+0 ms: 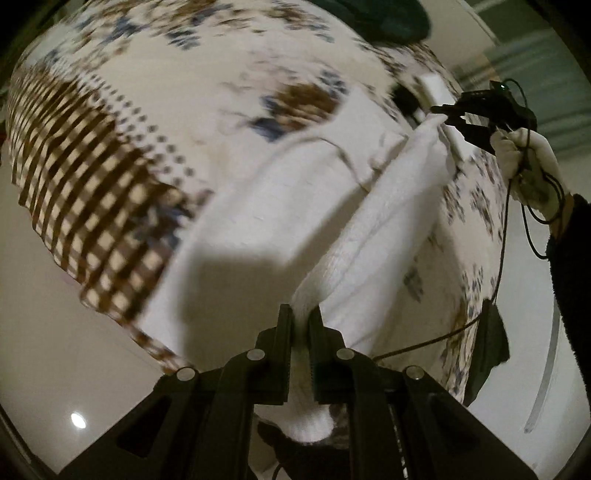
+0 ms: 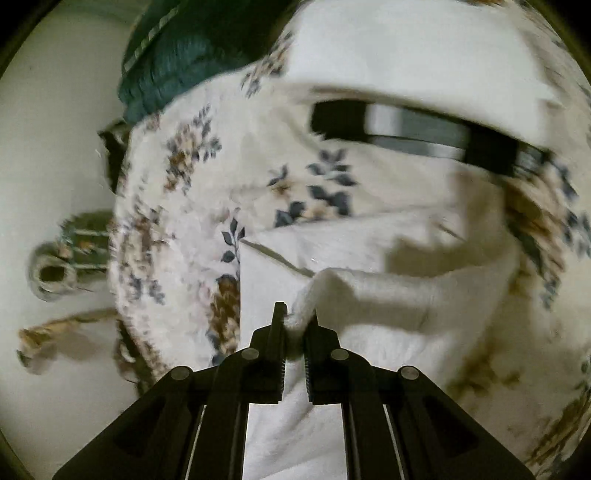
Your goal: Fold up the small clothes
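Note:
A small white fleecy garment lies on a floral tablecloth, with one edge lifted and stretched between my two grippers. My left gripper is shut on the near corner of that edge. My right gripper shows far right in the left wrist view, shut on the other corner. In the right wrist view the right gripper pinches a fold of the white garment above the flat part. The frames are blurred by motion.
A dark green folded cloth lies at the table's far end. A black and grey flat object lies on the tablecloth beyond the garment. The cloth's checked brown border hangs at the left. Pale floor surrounds the table.

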